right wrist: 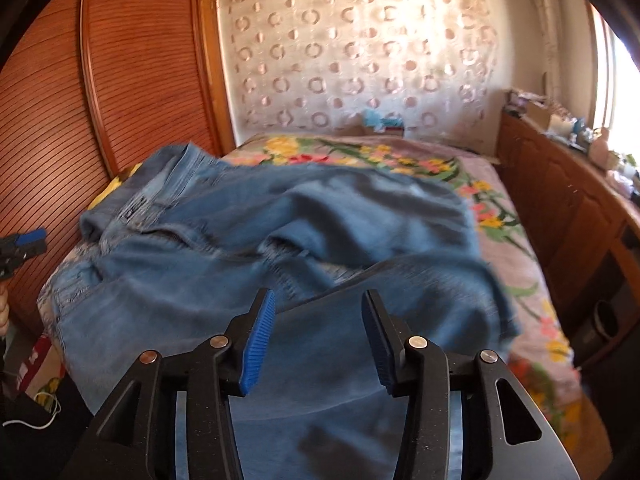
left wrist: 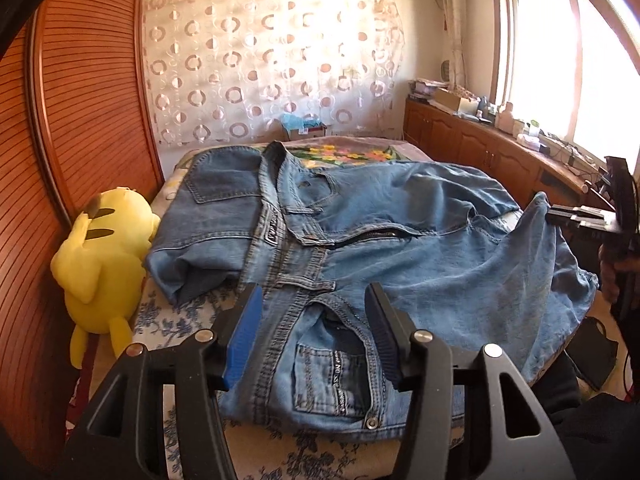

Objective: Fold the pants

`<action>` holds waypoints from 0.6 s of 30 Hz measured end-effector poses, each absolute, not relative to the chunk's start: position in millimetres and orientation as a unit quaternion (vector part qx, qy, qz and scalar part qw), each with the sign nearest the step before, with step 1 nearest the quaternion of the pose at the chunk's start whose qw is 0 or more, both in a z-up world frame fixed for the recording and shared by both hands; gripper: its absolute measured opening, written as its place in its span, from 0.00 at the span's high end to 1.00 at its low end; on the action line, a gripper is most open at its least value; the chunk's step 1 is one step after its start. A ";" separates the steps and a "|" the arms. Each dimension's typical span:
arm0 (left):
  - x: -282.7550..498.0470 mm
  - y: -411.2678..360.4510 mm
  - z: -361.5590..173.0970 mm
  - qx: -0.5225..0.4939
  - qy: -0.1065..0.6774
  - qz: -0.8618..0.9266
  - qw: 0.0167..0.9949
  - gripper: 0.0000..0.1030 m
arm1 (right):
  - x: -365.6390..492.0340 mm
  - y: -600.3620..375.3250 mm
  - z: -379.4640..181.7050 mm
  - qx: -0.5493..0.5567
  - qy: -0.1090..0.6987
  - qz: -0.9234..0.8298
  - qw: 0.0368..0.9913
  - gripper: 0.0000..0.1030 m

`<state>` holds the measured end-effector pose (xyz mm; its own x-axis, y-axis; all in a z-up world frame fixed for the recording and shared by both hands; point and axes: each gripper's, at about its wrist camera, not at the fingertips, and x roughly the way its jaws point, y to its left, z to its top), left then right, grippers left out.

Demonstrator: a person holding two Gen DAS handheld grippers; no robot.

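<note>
Blue denim pants [left wrist: 360,240] lie spread and rumpled across the bed, waistband toward the left, legs toward the right. My left gripper [left wrist: 314,304] is open just above the waistband and front pocket [left wrist: 336,372]. In the left wrist view the right gripper [left wrist: 560,216] appears at the far right touching a raised edge of a pant leg. In the right wrist view the pants [right wrist: 280,240] are blurred, and my right gripper [right wrist: 318,312] is open with denim lying between and under its jaws. The left gripper [right wrist: 24,244] shows at that view's left edge.
A yellow plush toy [left wrist: 100,264] sits at the bed's left side against the wooden wardrobe [left wrist: 80,100]. The floral bedspread [right wrist: 380,156] extends behind the pants. A wooden cabinet [left wrist: 480,148] with clutter runs along the right under the window.
</note>
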<state>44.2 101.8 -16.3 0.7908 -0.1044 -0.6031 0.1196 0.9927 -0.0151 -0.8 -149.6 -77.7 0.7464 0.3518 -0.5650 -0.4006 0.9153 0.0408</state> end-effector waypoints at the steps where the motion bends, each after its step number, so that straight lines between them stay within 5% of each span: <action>1: 46.6 101.1 -17.8 0.012 0.321 -0.061 0.945 0.48 | 3.5 -148.0 -84.2 -0.041 0.301 0.205 0.930 0.54; 18: 130.7 83.7 -41.9 0.052 0.397 -0.099 0.911 0.48 | 41.3 -162.1 -140.0 -0.071 0.338 0.190 0.919 0.54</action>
